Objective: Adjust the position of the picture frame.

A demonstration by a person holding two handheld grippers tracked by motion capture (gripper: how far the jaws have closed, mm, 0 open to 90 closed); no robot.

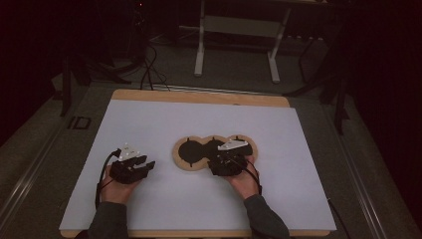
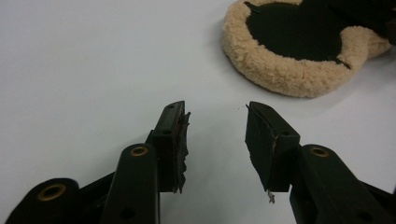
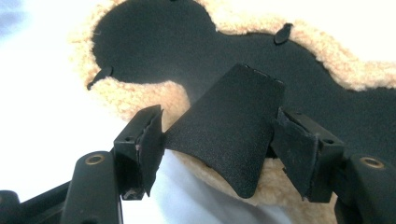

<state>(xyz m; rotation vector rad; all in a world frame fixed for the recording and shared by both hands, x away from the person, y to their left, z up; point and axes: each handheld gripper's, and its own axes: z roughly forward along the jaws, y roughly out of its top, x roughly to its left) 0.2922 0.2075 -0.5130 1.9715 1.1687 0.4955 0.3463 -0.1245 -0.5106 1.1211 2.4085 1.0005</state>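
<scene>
White tabletop (image 1: 164,124) carries a fleecy tan pad (image 1: 183,158) with black centre; its right end is hidden beneath the right gripper (image 3: 217,135), clamped on a black flap (image 3: 229,130). Left gripper (image 2: 215,135) rests apart, jaws spread, empty.

Tan fleece pad (image 1: 215,152) with black centre, three joined lobes, lies flat mid-table; black flap (image 3: 231,126) curls up at four o'clock.

White table cover (image 1: 164,124) lay over a wooden tabletop (image 1: 199,95). Behind it stood a white desk frame (image 1: 238,45) on dark carpet, black cables (image 1: 149,69) trailing at left. Room was dim.
</scene>
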